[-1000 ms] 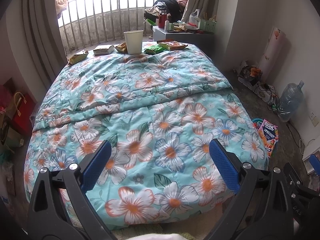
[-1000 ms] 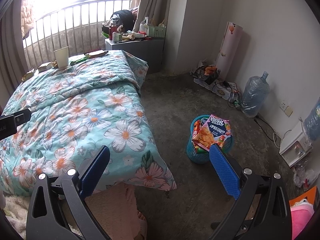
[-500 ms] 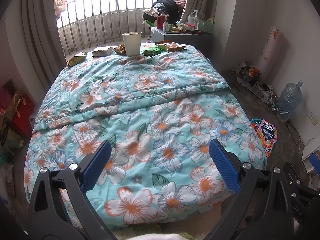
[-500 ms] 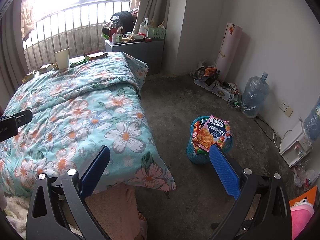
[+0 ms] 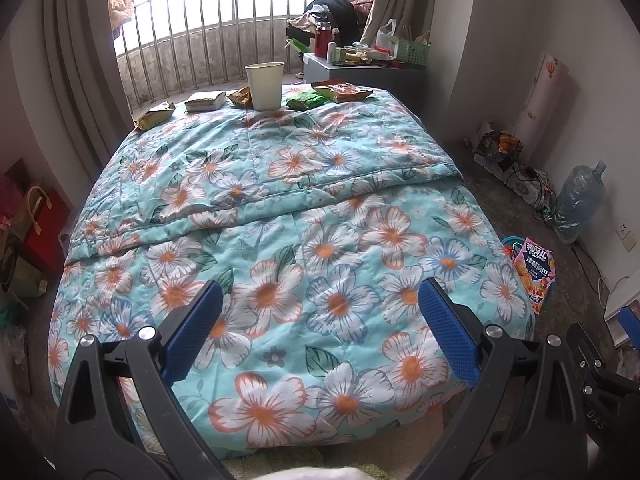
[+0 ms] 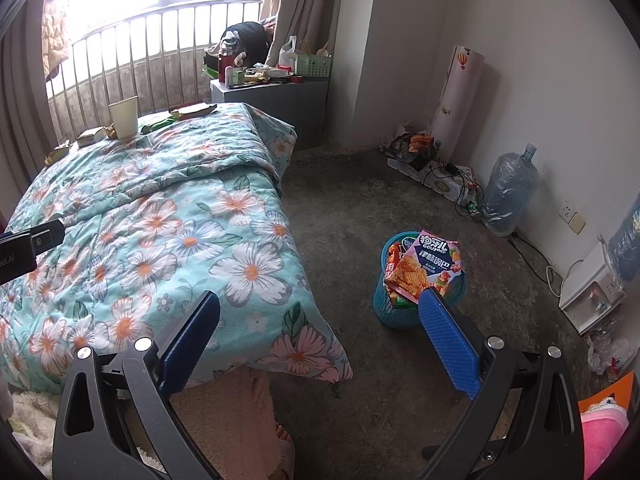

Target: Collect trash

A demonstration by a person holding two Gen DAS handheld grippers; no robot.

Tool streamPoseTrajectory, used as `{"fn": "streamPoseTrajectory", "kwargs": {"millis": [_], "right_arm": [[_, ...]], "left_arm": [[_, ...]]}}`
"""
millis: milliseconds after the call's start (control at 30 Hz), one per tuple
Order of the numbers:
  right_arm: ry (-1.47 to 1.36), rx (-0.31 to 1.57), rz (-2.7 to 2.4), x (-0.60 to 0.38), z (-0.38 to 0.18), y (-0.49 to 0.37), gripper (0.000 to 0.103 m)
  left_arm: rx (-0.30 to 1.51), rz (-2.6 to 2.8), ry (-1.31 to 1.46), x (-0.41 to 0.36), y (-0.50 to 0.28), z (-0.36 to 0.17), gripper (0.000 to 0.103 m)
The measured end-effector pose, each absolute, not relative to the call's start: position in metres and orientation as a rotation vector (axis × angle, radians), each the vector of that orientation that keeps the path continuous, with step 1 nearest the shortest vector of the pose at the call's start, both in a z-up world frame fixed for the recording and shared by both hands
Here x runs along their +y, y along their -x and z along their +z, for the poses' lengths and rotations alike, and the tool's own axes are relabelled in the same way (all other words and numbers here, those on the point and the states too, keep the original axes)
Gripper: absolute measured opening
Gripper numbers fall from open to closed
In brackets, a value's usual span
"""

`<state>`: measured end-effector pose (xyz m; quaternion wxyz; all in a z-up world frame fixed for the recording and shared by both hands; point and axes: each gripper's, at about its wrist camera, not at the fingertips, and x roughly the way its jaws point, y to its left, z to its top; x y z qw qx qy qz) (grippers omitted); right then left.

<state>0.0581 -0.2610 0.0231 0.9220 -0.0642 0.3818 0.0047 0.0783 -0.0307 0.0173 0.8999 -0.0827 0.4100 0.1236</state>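
Trash lies along the far edge of the floral bed (image 5: pixel 280 208): a paper cup (image 5: pixel 264 85), a white box (image 5: pixel 205 101), yellow wrappers (image 5: pixel 154 116), a green packet (image 5: pixel 306 100) and an orange packet (image 5: pixel 340 91). A blue bin (image 6: pixel 416 304) on the floor right of the bed holds snack bags, a purple one (image 6: pixel 430 268) on top; it also shows in the left wrist view (image 5: pixel 534 272). My left gripper (image 5: pixel 320 332) is open and empty over the bed's near end. My right gripper (image 6: pixel 320 334) is open and empty above the bed corner, left of the bin.
A grey cabinet (image 6: pixel 276 112) with clutter stands beyond the bed. A water jug (image 6: pixel 508 192), cables and boxes line the right wall. Red bags (image 5: pixel 36 224) sit left of the bed. A foot in a slipper (image 6: pixel 280 444) is near the bed corner.
The left view has shifted slightly so the bed sits a little lower and farther. The right view is almost unchanged. Both grippers stay open.
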Motion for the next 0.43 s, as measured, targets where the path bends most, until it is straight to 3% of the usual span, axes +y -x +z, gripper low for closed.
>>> {"fn": "streamPoseTrajectory", "kwargs": {"millis": [433], "right_arm": [[0.131,0.784,0.010,-0.2608,0.0233,-0.0582,0.097]], "left_arm": [[0.840,0.250,0.166,-0.0283,-0.0775,0.0160,0.094]]}}
